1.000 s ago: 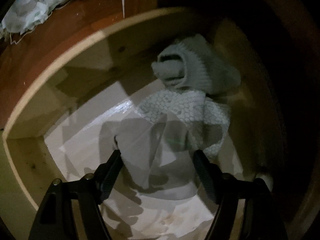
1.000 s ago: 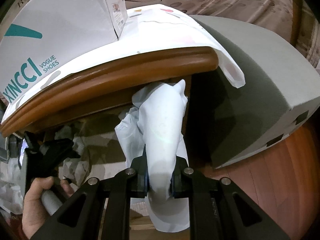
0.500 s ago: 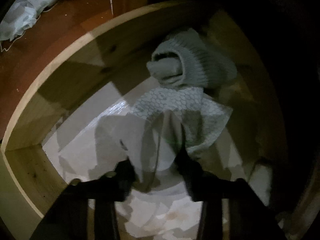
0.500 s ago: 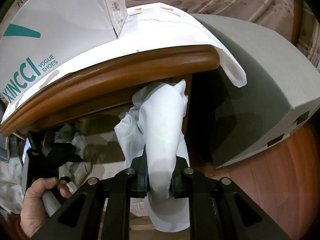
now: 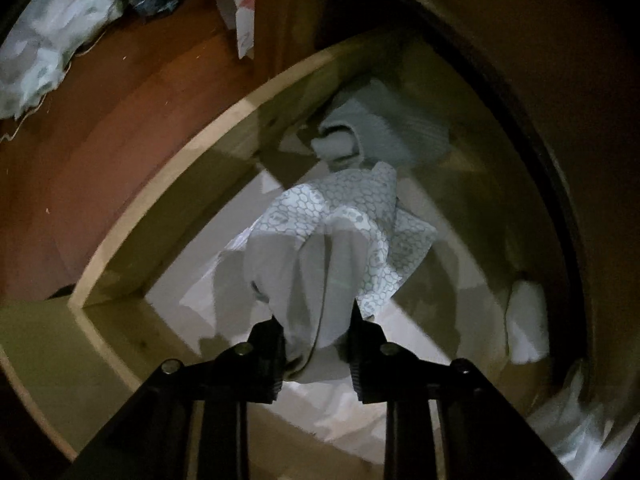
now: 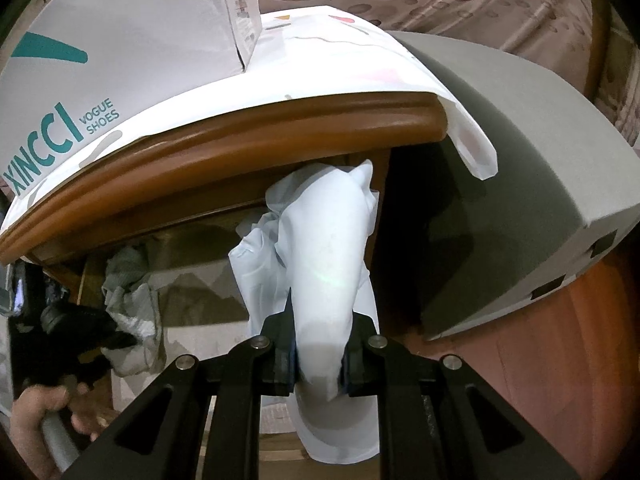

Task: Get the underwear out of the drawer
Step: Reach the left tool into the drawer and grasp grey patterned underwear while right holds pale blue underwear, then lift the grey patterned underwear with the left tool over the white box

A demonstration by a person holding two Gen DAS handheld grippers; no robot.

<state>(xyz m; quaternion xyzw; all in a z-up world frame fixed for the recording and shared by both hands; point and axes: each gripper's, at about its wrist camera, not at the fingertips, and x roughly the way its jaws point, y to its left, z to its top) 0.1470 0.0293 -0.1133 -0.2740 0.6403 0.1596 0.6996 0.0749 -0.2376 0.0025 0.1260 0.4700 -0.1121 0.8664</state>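
Note:
My left gripper (image 5: pixel 318 350) is shut on a grey and white patterned underwear (image 5: pixel 340 220) and holds it lifted inside the open wooden drawer (image 5: pixel 168 184). A grey knitted garment (image 5: pixel 380 128) lies behind it at the drawer's back. My right gripper (image 6: pixel 320 354) is shut on a pale blue-white underwear (image 6: pixel 324 248), held up in front of the cabinet's brown top edge (image 6: pixel 240 144). The left gripper (image 6: pixel 80 328) also shows in the right wrist view, low at left, holding cloth in the drawer.
A white shoe box (image 6: pixel 120 40) stands on the paper-covered cabinet top. A grey bed frame (image 6: pixel 520 160) stands at the right over reddish floor (image 6: pixel 560 360). White cloth (image 5: pixel 526 324) lies at the drawer's right side. Bags (image 5: pixel 52 40) lie on the floor at left.
My left gripper has closed on the patterned underwear and lifted it off the drawer floor. My right gripper has held still with its underwear.

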